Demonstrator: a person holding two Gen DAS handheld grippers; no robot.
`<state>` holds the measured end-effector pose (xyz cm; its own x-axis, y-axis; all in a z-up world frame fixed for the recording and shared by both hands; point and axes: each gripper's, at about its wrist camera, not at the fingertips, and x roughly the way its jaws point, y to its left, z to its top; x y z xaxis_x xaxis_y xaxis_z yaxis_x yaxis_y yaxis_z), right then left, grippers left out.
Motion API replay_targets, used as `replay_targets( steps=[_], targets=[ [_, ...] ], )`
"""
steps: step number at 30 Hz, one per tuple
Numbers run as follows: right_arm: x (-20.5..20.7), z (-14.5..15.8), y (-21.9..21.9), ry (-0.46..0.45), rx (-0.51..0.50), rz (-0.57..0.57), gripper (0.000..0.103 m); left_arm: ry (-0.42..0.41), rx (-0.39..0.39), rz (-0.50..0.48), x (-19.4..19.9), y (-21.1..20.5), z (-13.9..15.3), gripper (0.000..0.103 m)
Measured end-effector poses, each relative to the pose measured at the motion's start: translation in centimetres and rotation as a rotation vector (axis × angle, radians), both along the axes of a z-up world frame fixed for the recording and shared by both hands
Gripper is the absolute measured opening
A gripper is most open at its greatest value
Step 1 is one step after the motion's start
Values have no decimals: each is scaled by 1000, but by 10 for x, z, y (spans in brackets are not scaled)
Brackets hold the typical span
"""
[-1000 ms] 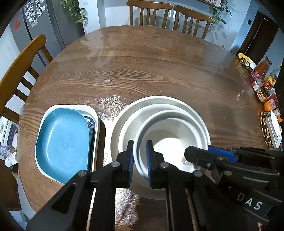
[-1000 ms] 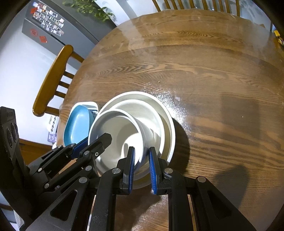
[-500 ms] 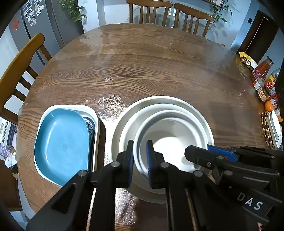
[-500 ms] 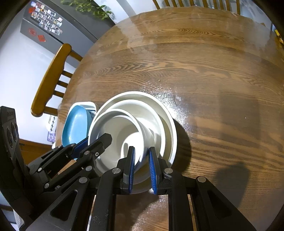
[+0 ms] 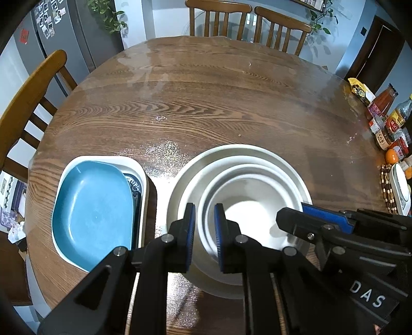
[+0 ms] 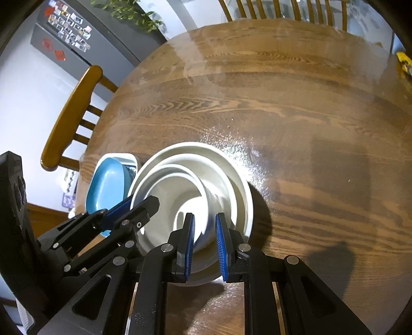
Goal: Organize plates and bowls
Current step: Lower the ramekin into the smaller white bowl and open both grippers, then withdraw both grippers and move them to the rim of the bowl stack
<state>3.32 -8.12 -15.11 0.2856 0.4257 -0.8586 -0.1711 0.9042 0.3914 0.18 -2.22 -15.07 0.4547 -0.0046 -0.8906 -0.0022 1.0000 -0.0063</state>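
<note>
1. Blue-padded fingers of the left gripper [image 5: 204, 232] straddle the near-left rim of the inner white bowl [image 5: 247, 206]; the jaws stand a narrow gap apart, and whether they pinch the rim I cannot tell.
2. The right gripper [image 6: 205, 239] stands likewise over the bowl's near-right wall, jaws slightly apart, contact unclear.
3. That bowl nests inside a middle white bowl [image 5: 195, 185], which sits in a wide white bowl [image 5: 239, 149] on the wooden table [image 5: 206, 103].
4. Just left of the stack, a blue plate [image 5: 92, 211] lies on a patterned plate [image 5: 135, 184] inside a white tray [image 5: 108, 157].
5. Jars and bottles [image 5: 388, 123] crowd the table's right edge.
6. Wooden chairs [image 5: 219, 18] stand at the far side and the left.
</note>
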Motion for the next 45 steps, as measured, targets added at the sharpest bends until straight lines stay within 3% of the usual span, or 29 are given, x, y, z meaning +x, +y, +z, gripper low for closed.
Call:
replay_targets(
  steps=[4,13,17,24,38,45],
  targets=[
    [-1,1,-1,-5,-4,-6,18,-7,3,-1,0,0,1,17],
    [-7,9,-9,-39,8,-22,18,-50,-13,9,-3,4,14,44],
    [-11,14,-14,-62,20,-31,19,-73,-9,19,-6,6,22,61],
    [-20,21,-27,-94,55,-55,40,-110,-10,45,-13,13,35,79],
    [-20,19,-46,-69,92,-106,45,-74,12,82,-26,39,34,84],
    [-17,9,-54,-31,100,-133,45,-36,-56,146,-29,61,24,84]
  ],
)
